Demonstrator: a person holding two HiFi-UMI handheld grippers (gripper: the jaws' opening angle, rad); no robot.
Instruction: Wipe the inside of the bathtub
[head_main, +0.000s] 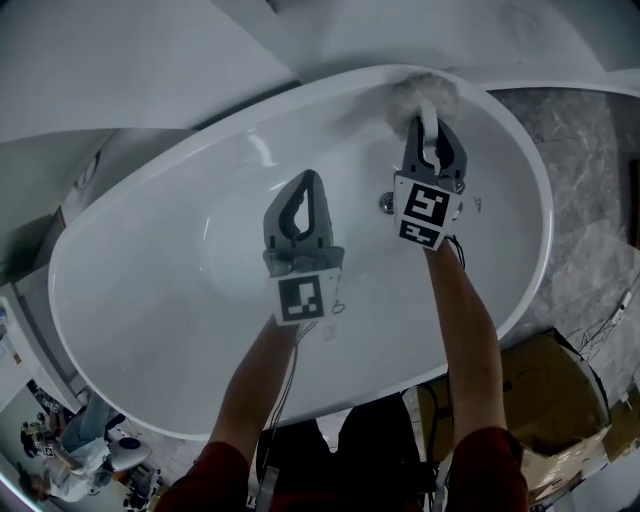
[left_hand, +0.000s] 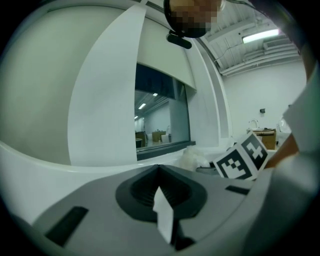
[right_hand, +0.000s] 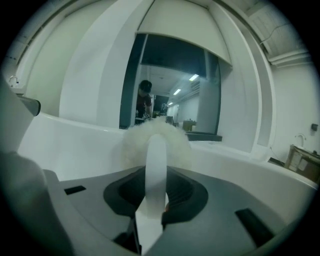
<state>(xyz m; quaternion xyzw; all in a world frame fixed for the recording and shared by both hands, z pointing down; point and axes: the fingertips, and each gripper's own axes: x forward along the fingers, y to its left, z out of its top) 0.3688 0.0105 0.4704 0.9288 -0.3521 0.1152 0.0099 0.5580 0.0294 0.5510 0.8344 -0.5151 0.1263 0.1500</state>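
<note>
My right gripper (head_main: 432, 118) has its fingers clamped on the white loop handle (right_hand: 156, 160) of a fluffy white pad (head_main: 421, 92). The pad is pressed against the inside wall of the bathtub (head_main: 180, 300) at its far end, just under the rim and beyond the drain (head_main: 385, 203). My left gripper (head_main: 305, 180) hangs over the middle of the tub with its fingers together on nothing, touching no surface. The enamel looks evenly white and shiny everywhere, so I cannot tell which stretches have been wiped. Judging by where the pad sits, I am working the far end, and the floor, both long sides and the near end may well be left to do.
</note>
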